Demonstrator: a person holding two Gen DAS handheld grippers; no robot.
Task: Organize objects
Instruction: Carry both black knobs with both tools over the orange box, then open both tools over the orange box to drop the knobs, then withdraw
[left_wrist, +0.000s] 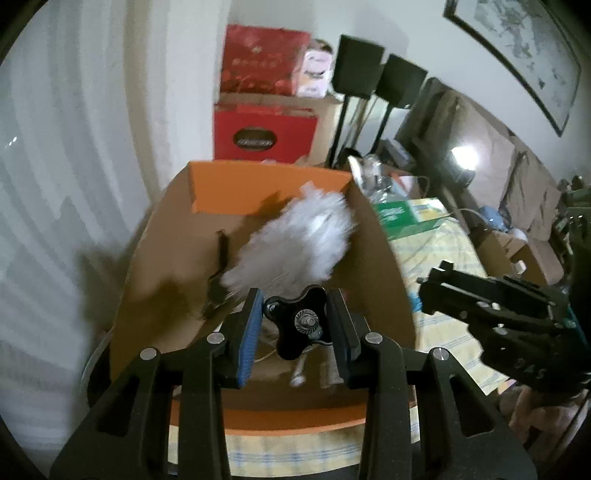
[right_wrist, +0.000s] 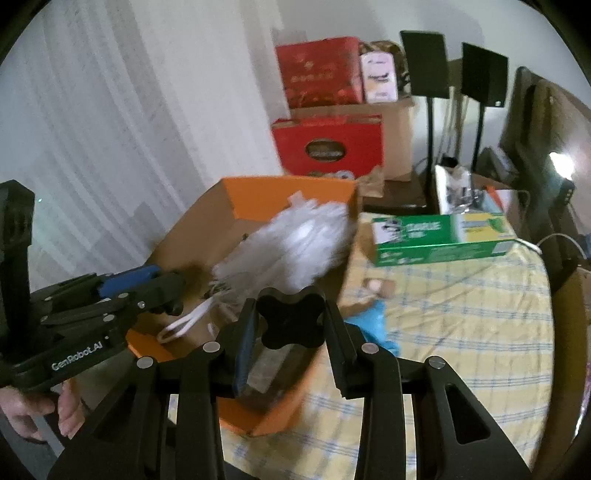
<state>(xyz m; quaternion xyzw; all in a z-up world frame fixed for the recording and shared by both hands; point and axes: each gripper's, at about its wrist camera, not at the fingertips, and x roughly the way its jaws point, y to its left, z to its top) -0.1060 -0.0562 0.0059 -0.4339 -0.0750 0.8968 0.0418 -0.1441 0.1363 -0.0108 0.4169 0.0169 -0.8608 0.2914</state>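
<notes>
Nearest the lens, we are holding the left gripper (left_wrist: 295, 297) over the near end of the orange box (left_wrist: 266, 192). Its fingers are clamping a black star knob (left_wrist: 295, 325), both pads pressing its lobes. The bolt and nut are facing back at us, so the knob's axis is running along the fingers toward the camera. The right gripper (right_wrist: 290, 302) is pinching a knob of the same shape (right_wrist: 290, 321) above the box's near right corner. That one is showing its plain face, and its bolt is hidden.

We are judging this to be the placing step: both knobs are hanging above the box, not yet let go. The next move is calling for lowering each toward a bare patch of the floor and parting the fingers without brushing the duster.

Just beyond, the white duster (left_wrist: 295, 240) is lying inside the box, blurred. Its long axis is running from 7 o'clock to 1 o'clock, with the fluffy head pointing at the far right corner.

At 3 o'clock, a green carton (right_wrist: 436, 236) is resting on the checked cloth (right_wrist: 461, 314). Farthest off, at 12 o'clock, red boxes (right_wrist: 328, 147) are standing stacked against the wall.
</notes>
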